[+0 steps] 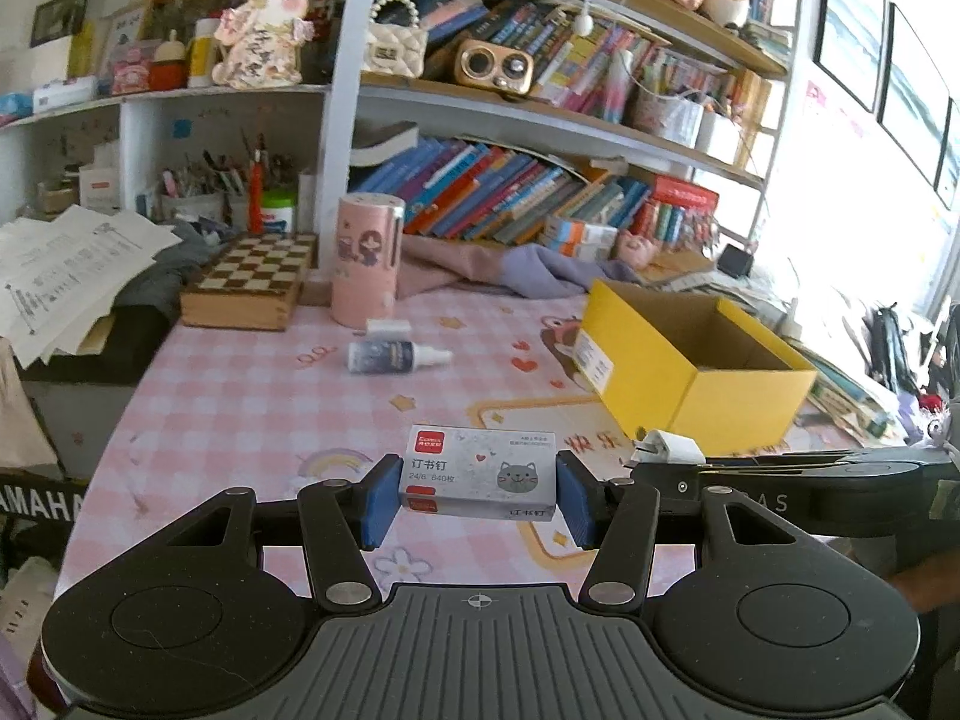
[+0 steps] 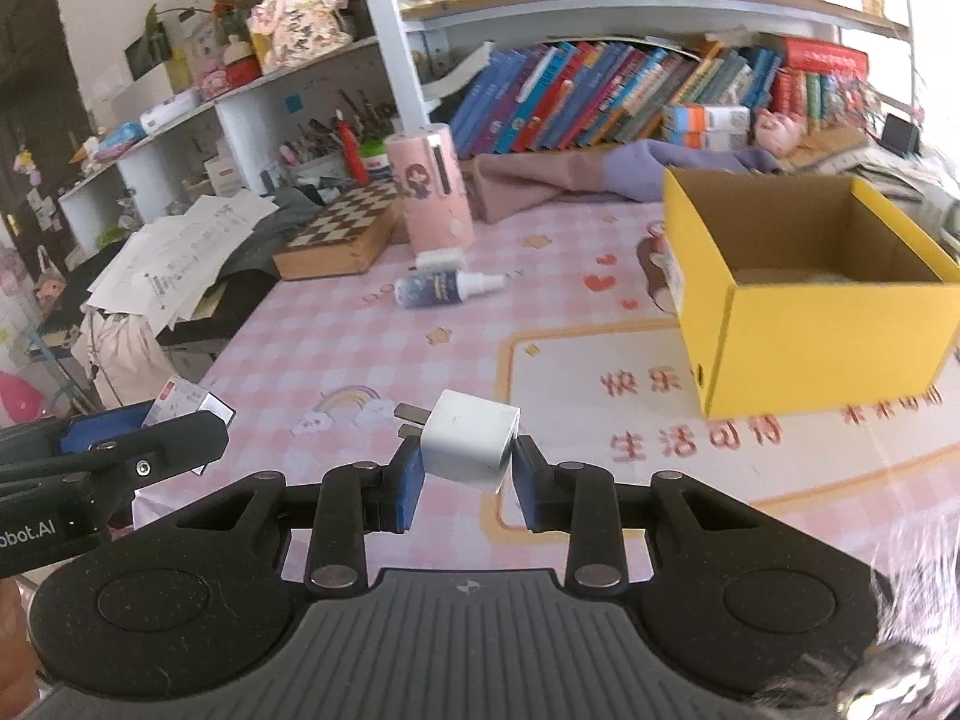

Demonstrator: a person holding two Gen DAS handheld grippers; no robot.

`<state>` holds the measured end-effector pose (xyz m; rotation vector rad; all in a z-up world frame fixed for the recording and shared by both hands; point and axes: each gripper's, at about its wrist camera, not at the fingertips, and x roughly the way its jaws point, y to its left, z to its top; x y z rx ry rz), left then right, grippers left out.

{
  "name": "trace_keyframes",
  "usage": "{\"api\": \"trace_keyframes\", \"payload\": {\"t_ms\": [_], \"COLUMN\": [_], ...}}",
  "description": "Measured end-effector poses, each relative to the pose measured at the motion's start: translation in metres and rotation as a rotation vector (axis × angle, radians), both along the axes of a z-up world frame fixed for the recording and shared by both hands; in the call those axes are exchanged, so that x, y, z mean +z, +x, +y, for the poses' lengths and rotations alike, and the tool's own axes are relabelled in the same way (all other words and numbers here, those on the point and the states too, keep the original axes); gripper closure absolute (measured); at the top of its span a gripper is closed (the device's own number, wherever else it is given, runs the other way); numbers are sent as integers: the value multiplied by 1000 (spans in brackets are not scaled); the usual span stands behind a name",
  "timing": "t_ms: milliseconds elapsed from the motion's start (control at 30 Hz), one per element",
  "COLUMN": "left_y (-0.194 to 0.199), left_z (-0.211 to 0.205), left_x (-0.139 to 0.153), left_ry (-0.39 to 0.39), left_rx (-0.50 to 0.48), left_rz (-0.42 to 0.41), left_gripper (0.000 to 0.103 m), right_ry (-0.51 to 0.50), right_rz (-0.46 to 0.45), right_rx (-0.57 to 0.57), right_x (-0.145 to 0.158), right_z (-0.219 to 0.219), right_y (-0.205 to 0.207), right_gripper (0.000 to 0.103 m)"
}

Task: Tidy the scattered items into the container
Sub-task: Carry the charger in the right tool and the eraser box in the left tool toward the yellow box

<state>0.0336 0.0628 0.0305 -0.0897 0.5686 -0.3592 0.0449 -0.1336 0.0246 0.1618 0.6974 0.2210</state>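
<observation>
While both grippers hang above the pink checked tablecloth (image 1: 252, 384), each one is clamped on something. The left gripper (image 1: 478, 495) grips a box of staples (image 1: 478, 477) between its blue pads (image 1: 379, 498), squeezing the short ends; the box is silver-grey with a red brand square and a grey cat face on top. The right gripper (image 2: 462, 477) pinches a white USB charger plug (image 2: 471, 441) by its sides, the metal prongs pointing away to the left. From the left wrist view the charger (image 1: 669, 449) shows just beyond the staple box, to the right.

An open yellow cardboard box (image 2: 828, 342) stands on the cloth ahead and to the right of both grippers, well apart from them. Farther back a small spray bottle (image 2: 447, 287) lies on its side on the cloth, its white nozzle pointing right, just in front of a pink cylindrical holder (image 2: 429, 189) that stands upright. A small white eraser-like block (image 2: 441, 258) lies between the bottle and the cylinder. A wooden chessboard case (image 2: 345, 237) lies closed to the left of the cylinder, beside loose printed papers (image 2: 180, 246).
</observation>
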Motion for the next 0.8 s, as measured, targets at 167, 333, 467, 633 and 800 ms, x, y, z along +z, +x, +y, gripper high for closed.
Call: {"api": "trace_keyframes", "payload": {"t_ms": [167,333,467,633,800], "left_y": [-4,-4,-1,4,10], "left_z": [-14,-31,-45,-62,-79], "left_x": [-5,-10,-12,-13,-14], "left_ry": [-7,-8,-9,-3,2], "left_rx": [-57,-129,-180,-238,-289], "left_rz": [20,40,47,47,48], "left_gripper": [50,50,50,50,50], "right_ry": [-9,-17,-19,-14,-12], "right_rz": [17,46,58,68,68], "right_rx": [-40,-98,-141,-198,-251], "right_x": [-3,-8,-10,-12,-10], "right_z": [-11,-26,-37,-51,-68], "right_y": [-14,-27,-35,-41,-43], "right_gripper": [73,73,73,73,73]}}
